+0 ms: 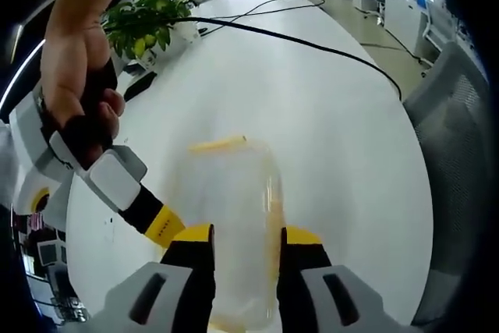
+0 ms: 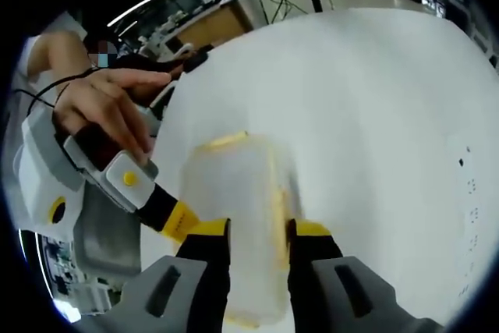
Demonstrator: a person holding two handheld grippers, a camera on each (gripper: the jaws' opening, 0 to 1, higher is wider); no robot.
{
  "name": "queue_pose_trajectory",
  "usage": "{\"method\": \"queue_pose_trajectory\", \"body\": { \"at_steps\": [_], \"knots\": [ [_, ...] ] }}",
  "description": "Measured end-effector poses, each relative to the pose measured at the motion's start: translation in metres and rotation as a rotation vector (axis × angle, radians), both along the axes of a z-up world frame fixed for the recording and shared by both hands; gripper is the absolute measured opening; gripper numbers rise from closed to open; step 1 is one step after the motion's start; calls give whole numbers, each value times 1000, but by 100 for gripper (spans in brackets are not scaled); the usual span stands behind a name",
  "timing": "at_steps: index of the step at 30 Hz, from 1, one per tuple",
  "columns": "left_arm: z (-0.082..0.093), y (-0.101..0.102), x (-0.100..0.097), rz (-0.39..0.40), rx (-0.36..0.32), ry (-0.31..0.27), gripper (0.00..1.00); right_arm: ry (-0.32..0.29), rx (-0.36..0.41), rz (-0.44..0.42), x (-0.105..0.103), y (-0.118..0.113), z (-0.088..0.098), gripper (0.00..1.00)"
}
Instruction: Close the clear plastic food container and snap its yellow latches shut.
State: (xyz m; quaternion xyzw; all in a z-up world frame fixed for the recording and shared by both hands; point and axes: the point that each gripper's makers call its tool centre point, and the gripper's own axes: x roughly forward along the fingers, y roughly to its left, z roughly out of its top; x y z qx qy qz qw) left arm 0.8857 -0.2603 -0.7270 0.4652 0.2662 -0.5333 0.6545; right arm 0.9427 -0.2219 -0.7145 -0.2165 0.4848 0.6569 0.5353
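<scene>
The clear plastic container (image 1: 234,193) lies on the white table (image 1: 335,115), with one yellow latch (image 1: 220,144) at its far end and another along its right side (image 1: 274,216). My left gripper (image 1: 245,251) has its yellow-tipped jaws a narrow gap apart, closed against the container, which hides its sides behind them. The right gripper view shows the same container (image 2: 238,193) between the jaws of my right gripper (image 2: 257,243), held just as closely. In each view the other gripper (image 1: 117,181) (image 2: 125,177), held by a hand, reaches in from the left, its yellow tip beside the container.
A potted green plant (image 1: 148,17) stands at the table's far left. A black cable (image 1: 312,44) runs across the far half of the table. A grey chair (image 1: 456,107) stands at the right edge. Desks and office furniture (image 2: 234,13) lie beyond the table.
</scene>
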Motion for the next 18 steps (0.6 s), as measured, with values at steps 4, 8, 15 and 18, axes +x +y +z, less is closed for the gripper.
{"method": "queue_pose_trajectory", "body": {
  "at_steps": [4, 8, 15, 18],
  "knots": [
    [1, 1, 1, 5, -8, 0, 24, -4, -15, 9, 2, -3, -2, 25],
    [3, 2, 1, -9, 13, -18, 25, -14, -31, 17, 2, -7, -3, 26],
    [10, 4, 1, 10, -16, 7, 27, -32, -36, -98, 9, -13, -7, 29],
    [17, 4, -5, 42, -44, 15, 37, -58, -17, -137, 15, -16, -1, 28]
  ]
}}
